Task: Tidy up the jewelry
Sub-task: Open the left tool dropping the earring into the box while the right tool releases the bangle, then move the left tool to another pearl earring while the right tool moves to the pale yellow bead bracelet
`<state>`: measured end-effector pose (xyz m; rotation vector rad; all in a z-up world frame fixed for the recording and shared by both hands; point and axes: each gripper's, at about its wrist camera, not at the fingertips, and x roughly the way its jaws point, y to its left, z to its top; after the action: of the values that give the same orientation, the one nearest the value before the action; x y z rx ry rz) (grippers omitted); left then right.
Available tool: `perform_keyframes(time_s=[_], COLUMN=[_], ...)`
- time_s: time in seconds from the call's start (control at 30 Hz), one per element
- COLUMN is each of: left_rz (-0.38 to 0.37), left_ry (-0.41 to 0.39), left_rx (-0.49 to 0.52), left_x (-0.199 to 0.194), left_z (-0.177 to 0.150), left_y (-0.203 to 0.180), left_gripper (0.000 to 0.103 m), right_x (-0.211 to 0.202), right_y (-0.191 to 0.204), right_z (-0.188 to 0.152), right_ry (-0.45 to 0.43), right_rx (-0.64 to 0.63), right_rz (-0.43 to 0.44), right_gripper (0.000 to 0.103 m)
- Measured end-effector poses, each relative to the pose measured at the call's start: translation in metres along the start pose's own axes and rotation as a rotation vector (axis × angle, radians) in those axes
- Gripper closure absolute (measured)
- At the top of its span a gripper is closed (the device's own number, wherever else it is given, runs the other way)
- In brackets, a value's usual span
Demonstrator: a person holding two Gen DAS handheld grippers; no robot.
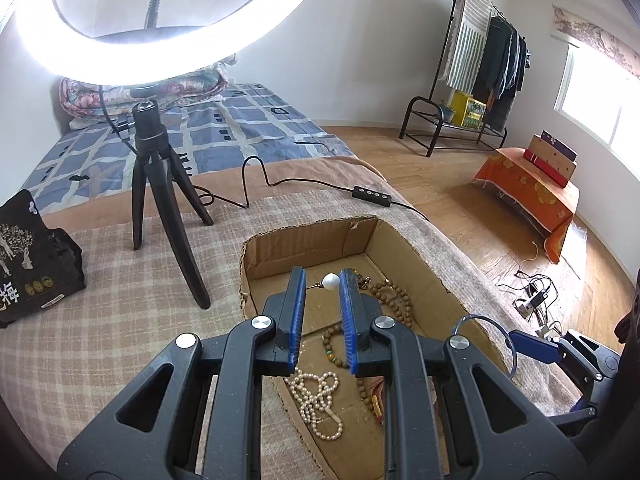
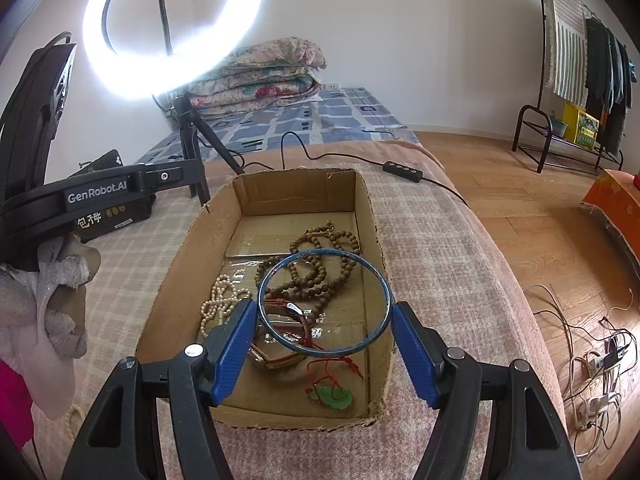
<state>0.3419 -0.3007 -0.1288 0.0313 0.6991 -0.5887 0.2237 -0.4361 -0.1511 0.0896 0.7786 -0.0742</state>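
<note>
A cardboard box [image 1: 312, 240] [image 2: 192, 272] sits on the checked blanket. It holds brown bead strands [image 2: 320, 268] [image 1: 394, 298], a white pearl necklace [image 1: 318, 400] [image 2: 218, 300], a green pendant on red cord [image 2: 332, 396] and a brown bangle [image 2: 276, 356]. My left gripper [image 1: 324, 278] hovers over the box with jaws apart; a white pearl on a pin [image 1: 331, 281] sits between the tips against the right finger. My right gripper [image 2: 324, 312] is shut on a thin blue bangle [image 2: 324, 304] [image 1: 486, 332] above the box.
A ring light on a black tripod [image 1: 160, 184] [image 2: 192, 152] stands left of the box, its cable and controller [image 1: 372, 194] [image 2: 402, 171] behind it. A black packet [image 1: 32, 256] lies at far left. A bed, clothes rack and wooden floor lie beyond.
</note>
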Motion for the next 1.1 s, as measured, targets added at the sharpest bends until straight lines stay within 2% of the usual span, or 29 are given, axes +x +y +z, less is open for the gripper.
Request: perform_keyframes(time_s=[0.27, 0.3, 0.37, 0.43, 0.53, 0.6, 0.67, 1.1], left_rz=[0.019, 0.02, 0.023, 0.026, 0.033, 0.03, 0.03, 0.035], left_ry=[-0.005, -0.003, -0.007, -0.033, -0.035, -0.036, -0.041, -0.052], left_rx=[0.018, 0.022, 0.027, 0.028, 0.024, 0.015, 0.007, 0.003], left_x=[0.001, 0.001, -0.001, -0.006, -0.008, -0.01, -0.012, -0.037], left_z=[0.008, 0.009, 0.009, 0.009, 0.011, 0.012, 0.013, 0.014], left_y=[-0.007, -0.008, -0.011, -0.011, -0.012, -0.011, -0.01, -0.008], left_gripper=[0.086, 0.082, 0.046, 0.039, 0.035, 0.031, 0.027, 0.027], right_x=[0.003, 0.003, 0.002, 0.001, -0.002, -0.003, -0.004, -0.017], right_y=[-0.004, -0.004, -0.004, -0.003, 0.001, 0.004, 0.006, 0.015], right_z=[0.0, 0.0, 0.0, 0.0, -0.001, -0.001, -0.002, -0.002], right_ry=[0.005, 0.005, 0.0, -0.004, -0.015, -0.017, -0.013, -0.015], right_rx=[0.008, 0.009, 0.008, 0.007, -0.003, -0.012, -0.018, -0.022], right_rz=[0.002, 0.002, -0.003, -0.004, -0.015, -0.017, -0.018, -0.04], right_gripper=[0.032, 0.032, 0.031, 0.019, 0.009, 0.006, 0.006, 0.006])
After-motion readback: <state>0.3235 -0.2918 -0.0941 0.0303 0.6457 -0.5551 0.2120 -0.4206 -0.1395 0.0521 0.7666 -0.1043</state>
